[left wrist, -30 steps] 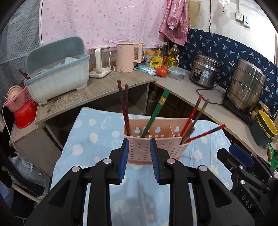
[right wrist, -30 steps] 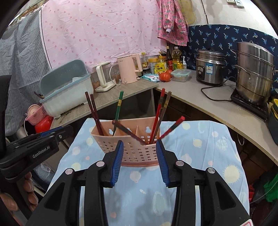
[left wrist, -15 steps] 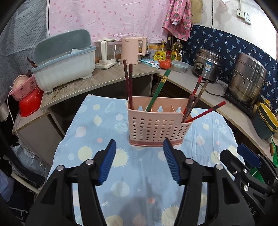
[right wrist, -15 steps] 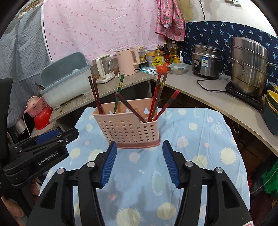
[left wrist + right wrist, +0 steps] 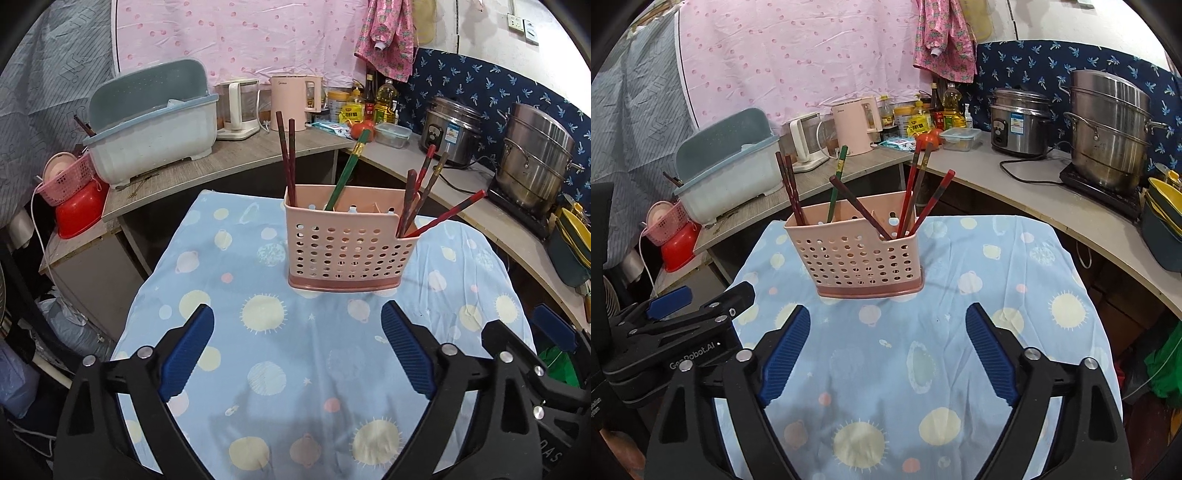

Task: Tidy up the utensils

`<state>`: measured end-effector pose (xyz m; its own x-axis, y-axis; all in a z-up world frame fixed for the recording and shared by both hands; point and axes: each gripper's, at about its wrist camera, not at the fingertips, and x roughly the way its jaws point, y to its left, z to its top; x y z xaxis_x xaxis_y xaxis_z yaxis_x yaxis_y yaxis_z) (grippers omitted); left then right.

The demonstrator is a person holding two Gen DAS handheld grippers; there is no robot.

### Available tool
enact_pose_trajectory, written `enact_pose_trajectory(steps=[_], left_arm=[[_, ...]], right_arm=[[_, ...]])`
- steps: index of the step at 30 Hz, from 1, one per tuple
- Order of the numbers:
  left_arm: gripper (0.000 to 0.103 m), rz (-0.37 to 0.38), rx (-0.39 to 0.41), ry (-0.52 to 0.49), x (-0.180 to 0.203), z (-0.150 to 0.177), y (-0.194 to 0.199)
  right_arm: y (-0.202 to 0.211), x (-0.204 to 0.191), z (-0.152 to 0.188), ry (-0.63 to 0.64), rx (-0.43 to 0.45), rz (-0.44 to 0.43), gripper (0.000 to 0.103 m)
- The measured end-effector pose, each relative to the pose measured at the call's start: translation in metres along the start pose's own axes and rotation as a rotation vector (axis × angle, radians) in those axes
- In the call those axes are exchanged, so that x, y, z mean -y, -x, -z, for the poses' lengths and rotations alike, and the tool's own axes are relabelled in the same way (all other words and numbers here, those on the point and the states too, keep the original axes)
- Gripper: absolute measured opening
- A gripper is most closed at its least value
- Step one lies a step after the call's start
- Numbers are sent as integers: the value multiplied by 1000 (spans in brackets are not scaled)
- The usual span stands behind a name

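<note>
A pink perforated utensil holder (image 5: 347, 247) (image 5: 857, 254) stands upright on the blue patterned tablecloth (image 5: 280, 387) (image 5: 886, 369). Several chopsticks stick out of it: a dark pair (image 5: 288, 155) at its left end, a green one (image 5: 347, 166) in the middle, red and brown ones (image 5: 424, 177) at its right end. My left gripper (image 5: 297, 343) hovers short of the holder, its jaws opening wide with nothing between them. My right gripper (image 5: 888, 339) is likewise back from the holder, jaws opening and empty. The left gripper also shows at the lower left of the right wrist view (image 5: 698, 306).
A curved counter behind the table carries a blue dish rack (image 5: 155, 122), two kettles (image 5: 288, 99), bottles, a rice cooker (image 5: 450, 129) and a steel steamer pot (image 5: 535, 166). A red basin and pink basket (image 5: 74, 192) sit at the left. Stacked bowls (image 5: 1163, 218) sit at the right.
Both grippers have drawn back from the holder toward the near table edge and spread their jaws from narrow to wide. The holder and chopsticks stay where they were.
</note>
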<state>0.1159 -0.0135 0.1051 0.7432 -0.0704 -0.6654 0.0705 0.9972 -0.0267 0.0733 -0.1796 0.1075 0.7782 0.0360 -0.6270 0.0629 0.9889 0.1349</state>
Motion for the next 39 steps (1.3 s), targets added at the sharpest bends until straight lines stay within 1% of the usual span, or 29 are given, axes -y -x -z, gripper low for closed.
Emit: enact_pose_trajectory(steps=[5, 9, 13, 14, 19, 25, 31, 39], left_arm=[[92, -9, -21, 9, -4, 7, -2], [93, -12, -37, 9, -6, 13, -5], [94, -17, -48, 4, -8, 16, -7], [94, -19, -49, 3, -9, 17, -7], [96, -25, -59, 5, -10, 20, -8], [96, -32, -70, 9, -11, 22, -11], [96, -34, -71, 8, -11, 21, -13], [96, -41, -78, 4, -10, 21, -16]], right_arm=[[1, 0, 4, 6, -23, 0, 85], [2, 1, 7, 1, -22, 4, 85], [1, 4, 9, -16, -41, 4, 92], [2, 3, 10, -16, -38, 10, 96], [1, 2, 12, 2, -39, 23, 96], [2, -1, 14, 26, -21, 42, 96], [1, -1, 14, 29, -19, 45, 96], [-5, -2, 15, 22, -42, 46, 96]])
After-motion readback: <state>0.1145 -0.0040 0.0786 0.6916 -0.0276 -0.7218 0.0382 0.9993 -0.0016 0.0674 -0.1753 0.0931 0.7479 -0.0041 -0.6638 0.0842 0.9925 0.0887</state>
